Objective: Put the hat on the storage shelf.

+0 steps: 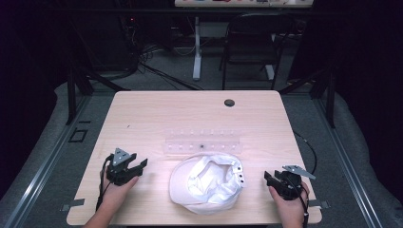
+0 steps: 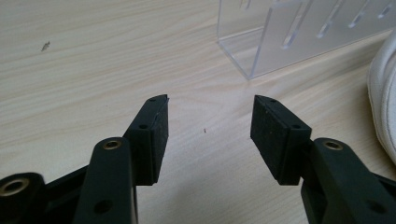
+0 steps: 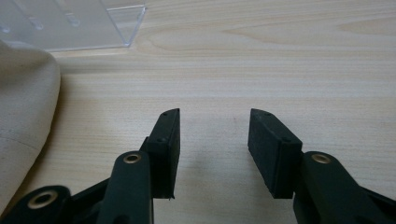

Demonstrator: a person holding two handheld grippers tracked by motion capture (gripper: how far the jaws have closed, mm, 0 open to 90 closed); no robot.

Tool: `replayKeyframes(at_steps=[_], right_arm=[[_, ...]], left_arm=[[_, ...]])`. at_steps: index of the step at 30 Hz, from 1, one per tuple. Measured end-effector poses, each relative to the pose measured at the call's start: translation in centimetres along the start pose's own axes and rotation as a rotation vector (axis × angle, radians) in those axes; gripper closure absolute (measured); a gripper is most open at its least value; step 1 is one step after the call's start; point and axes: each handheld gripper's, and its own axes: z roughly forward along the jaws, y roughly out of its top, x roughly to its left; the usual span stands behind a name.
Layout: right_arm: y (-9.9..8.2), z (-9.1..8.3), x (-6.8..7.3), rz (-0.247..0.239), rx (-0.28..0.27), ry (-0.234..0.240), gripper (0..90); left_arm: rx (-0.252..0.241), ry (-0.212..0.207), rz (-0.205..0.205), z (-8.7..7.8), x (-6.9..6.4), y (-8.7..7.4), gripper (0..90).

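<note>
A white cap [image 1: 208, 183] lies upside down on the wooden table [image 1: 157, 114], near the front edge, its inside facing up. Just behind it stands a clear plastic rack [image 1: 202, 141] with slots. My left gripper [image 1: 141, 166] rests on the table to the cap's left, open, with bare wood between its pads [image 2: 209, 128]; the rack [image 2: 299, 35] and the cap's edge [image 2: 384, 93] sit ahead of it on the right. My right gripper [image 1: 267, 178] sits to the cap's right, open and holding nothing [image 3: 214, 140]; the cap [image 3: 23, 116] lies at its left.
A small dark round hole [image 1: 229, 102] is in the table's far side. A black chair [image 1: 252, 42] and a white desk leg [image 1: 196, 47] stand beyond the table, with cables on the floor. Bare wood spreads across the table's back half.
</note>
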Motion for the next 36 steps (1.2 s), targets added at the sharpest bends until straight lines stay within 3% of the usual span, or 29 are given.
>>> replayKeyframes(at_steps=[6, 12, 19, 31, 32, 35, 36], right_arm=[[0.2, -0.1, 0.6, -0.017, 0.009, 0.017, 53.3], [0.3, -0.4, 0.7, -0.016, 0.010, 0.025, 51.7], [0.9, -0.5, 0.9, -0.011, 0.048, 0.049, 52.8], [3.7, -0.9, 1.1, -0.018, 0.204, 0.082, 51.4], [4.4, -1.1, 1.2, -0.021, 0.242, 0.089, 50.9], [5.0, -1.3, 1.4, -0.018, 0.264, 0.100, 50.8], [5.7, -1.5, 1.5, -0.016, 0.300, 0.123, 50.5]], left_arm=[[0.009, -0.005, -0.023, 0.0, 0.1, 0.0, 49.1], [0.013, -0.011, -0.020, 0.1, -0.2, 0.0, 49.0], [0.027, -0.015, -0.014, 0.3, -0.3, 0.0, 49.1], [0.045, -0.027, -0.005, 0.3, -0.6, 0.0, 49.0], [0.045, -0.029, -0.005, 0.3, -0.7, 0.0, 49.0], [0.045, -0.029, -0.002, 0.3, -0.7, 0.0, 49.0], [0.041, -0.030, -0.003, 0.2, -0.7, 0.0, 49.0]])
